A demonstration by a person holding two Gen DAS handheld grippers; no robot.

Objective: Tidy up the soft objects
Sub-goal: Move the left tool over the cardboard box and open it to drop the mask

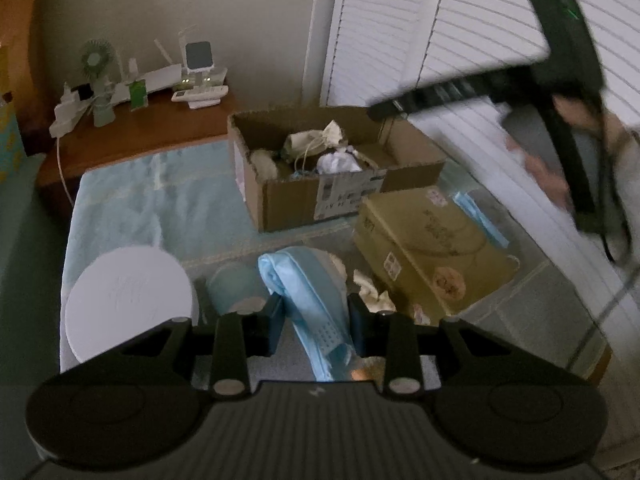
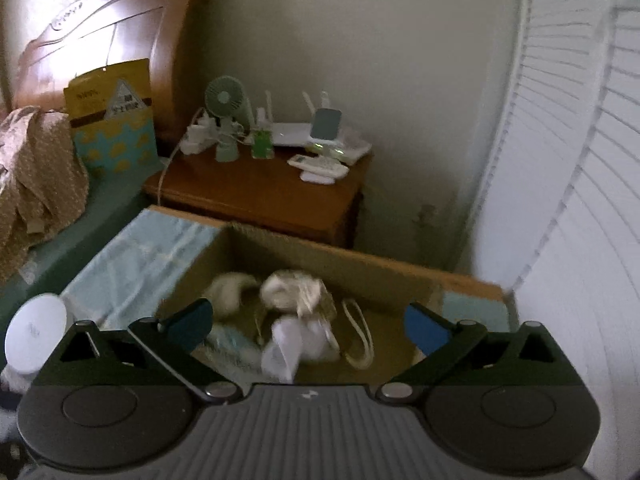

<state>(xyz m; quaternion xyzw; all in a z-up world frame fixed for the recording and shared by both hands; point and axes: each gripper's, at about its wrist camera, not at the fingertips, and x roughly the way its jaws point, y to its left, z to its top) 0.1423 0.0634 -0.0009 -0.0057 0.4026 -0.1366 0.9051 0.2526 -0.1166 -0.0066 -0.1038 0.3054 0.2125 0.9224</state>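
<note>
Left gripper (image 1: 316,322) clenched on crinkly blue cloth (image 1: 304,284); right gripper (image 2: 308,330) released over cardboard box (image 2: 320,252) (blurred, maybe pouches).

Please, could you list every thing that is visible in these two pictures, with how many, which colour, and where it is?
open cardboard box: one, brown, on the blue cloth, with soft items inside
soft items: several, white and cream, in the box
blue cloth item: one, light blue, between the left gripper's pads
closed carton: one, yellowish, right of the blue item
round lid: one, white, left front
blue cloth: one, pale blue, under the boxes
nightstand: one, brown wood, by the wall
small fan: one, green, on the nightstand
remote: one, white, on the nightstand
headboard: one, brown wood, far left
left gripper: black, shut on the blue item
right gripper: black, open above the box
</note>
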